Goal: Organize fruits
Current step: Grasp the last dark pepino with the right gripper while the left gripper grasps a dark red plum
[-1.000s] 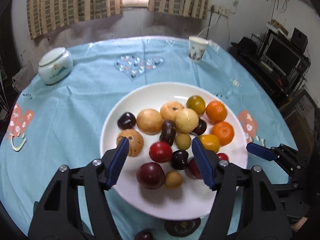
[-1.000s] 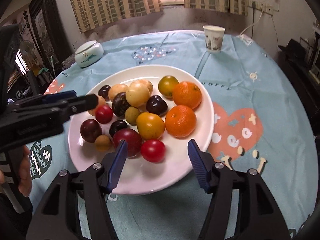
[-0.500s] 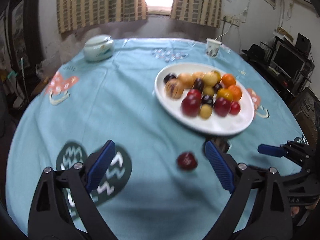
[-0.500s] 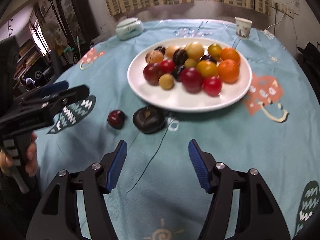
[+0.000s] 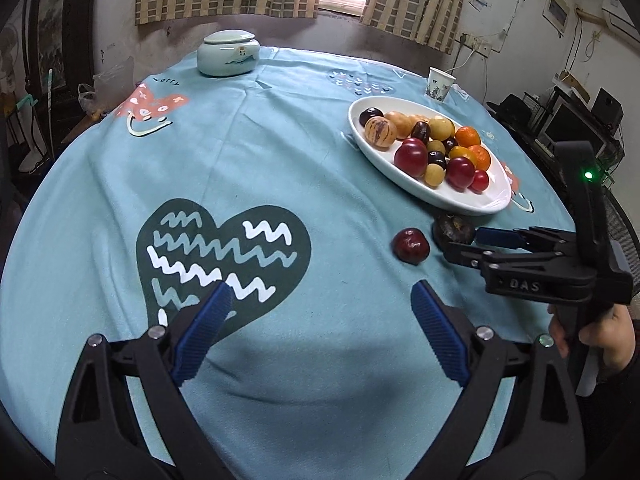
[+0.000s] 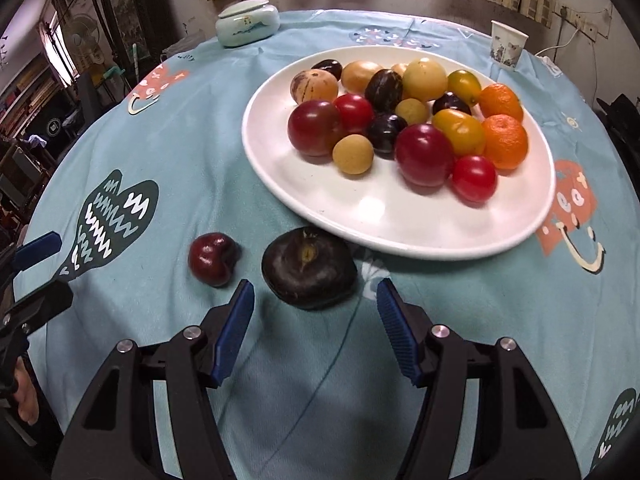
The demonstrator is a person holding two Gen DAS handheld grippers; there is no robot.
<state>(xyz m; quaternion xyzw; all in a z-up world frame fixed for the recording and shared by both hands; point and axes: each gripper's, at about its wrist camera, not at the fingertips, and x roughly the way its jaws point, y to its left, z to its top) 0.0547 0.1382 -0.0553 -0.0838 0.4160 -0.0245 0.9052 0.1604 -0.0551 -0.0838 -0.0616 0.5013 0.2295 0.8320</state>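
Left wrist view: looks down obliquely from well left of the white plate (image 5: 460, 204). Right wrist view: nearer, facing the plate (image 6: 360, 216); both share it.

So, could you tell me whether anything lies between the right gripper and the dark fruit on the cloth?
Nothing visible does. The right gripper is open, and the dark fruit lies just ahead of its fingertips on bare cloth. The cherry sits off to the left, and the plate is behind the fruit.
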